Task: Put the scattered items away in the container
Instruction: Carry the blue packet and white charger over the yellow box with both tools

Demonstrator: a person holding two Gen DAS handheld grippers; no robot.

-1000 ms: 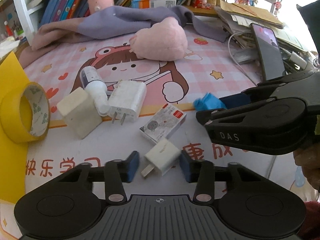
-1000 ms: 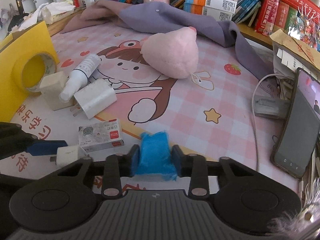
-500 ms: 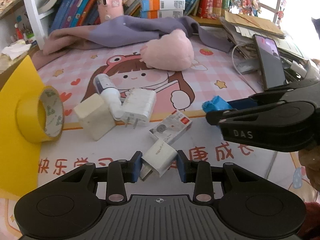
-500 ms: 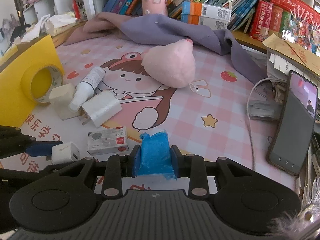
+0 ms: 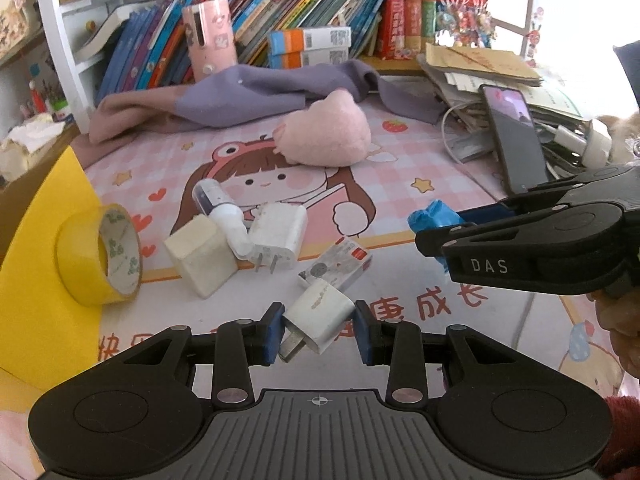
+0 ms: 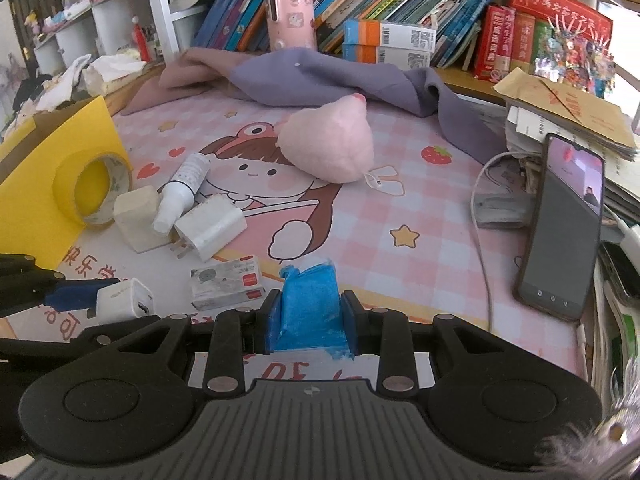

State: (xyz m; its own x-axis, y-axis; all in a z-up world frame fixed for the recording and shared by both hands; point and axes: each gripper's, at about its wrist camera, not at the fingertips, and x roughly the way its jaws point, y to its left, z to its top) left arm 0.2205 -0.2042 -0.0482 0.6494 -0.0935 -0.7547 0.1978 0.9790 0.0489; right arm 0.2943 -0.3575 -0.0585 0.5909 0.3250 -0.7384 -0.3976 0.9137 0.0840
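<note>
Small white charger (image 5: 319, 314), held tilted between the blue pads of the left tongs (image 5: 316, 330), its metal plug end pointing down and left, clear of the counter (image 5: 420, 320). Crumpled blue wad (image 6: 310, 312), probably soft plastic or a glove, though the material cannot be told, pinched between the pads of the right tongs (image 6: 309, 322), which are pressed in hard against it; in the left view the same wad (image 5: 434, 216) shows at the tip of the right tongs (image 5: 452, 228), held above the pink cartoon mat (image 5: 400, 200). On the mat beyond the left tongs: a small white-and-red box (image 5: 338, 266) lying flat; a larger white plug (image 5: 278, 236) with two prongs toward the camera; a white spray bottle (image 5: 220, 212) lying across it; and a cream block (image 5: 200, 256) touching the bottle. A roll of yellow tape (image 5: 100, 256) stands on edge at the left against a yellow board (image 5: 36, 280). Farther back lie a pink plush (image 5: 328, 138) and a purple cloth (image 5: 260, 100); a phone (image 6: 568, 228) leans upright at the right, near a stack of papers (image 6: 568, 116). Books (image 6: 400, 4) fill the shelf behind.
</note>
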